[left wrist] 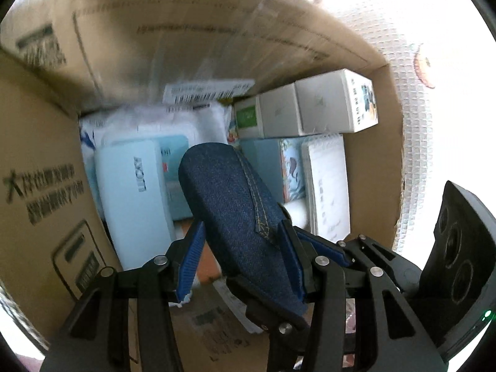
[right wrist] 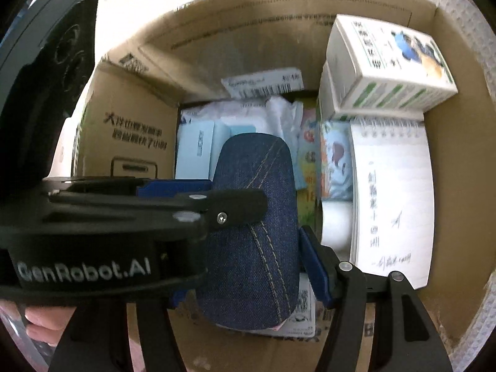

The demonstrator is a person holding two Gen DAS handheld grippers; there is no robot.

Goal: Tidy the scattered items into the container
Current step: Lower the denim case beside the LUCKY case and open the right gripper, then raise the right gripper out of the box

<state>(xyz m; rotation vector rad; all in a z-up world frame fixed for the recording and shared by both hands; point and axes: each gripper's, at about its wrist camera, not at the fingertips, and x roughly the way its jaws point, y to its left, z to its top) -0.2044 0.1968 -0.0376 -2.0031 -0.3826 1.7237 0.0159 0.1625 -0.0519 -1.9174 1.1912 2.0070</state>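
- We are working on the placing step: the denim case (left wrist: 229, 192) is hanging inside the mouth of the cardboard box (left wrist: 384, 155), above the things already packed and, as far as we can judge, not yet resting on any of them.
- We are holding it with both tools. The left gripper (left wrist: 241, 229) is pinching the case's near end across its width. One blue pad is lying flat on the cloth and the other is meeting it only near its tip.
- The right gripper (right wrist: 254, 238) is clamping the same case from the other side. One pad is pressing on the denim, and the other is mostly hidden behind the left tool, though its lower end is sitting against the case.
- For the next move we are judging that the case needs lowering into the middle strip, between the pale blue box (left wrist: 130, 192) and the spiral notepad (right wrist: 393, 192). Then both sets of tongs need spreading, one after the other, so the case does not tip.
- Room is getting tight. The inner flap (right wrist: 130, 130) is crowding the left tool, the white carton (right wrist: 387, 62) is stacked high in the far right corner, and a white roll (right wrist: 336, 223) is lying just beside the notepad.
- The far wall with its shipping label (right wrist: 263, 83) is staying well apart from the case, so we are expecting the freest way out to be straight up.
- The two tools are crossing close together, so we are watching that they do not knock as they part.
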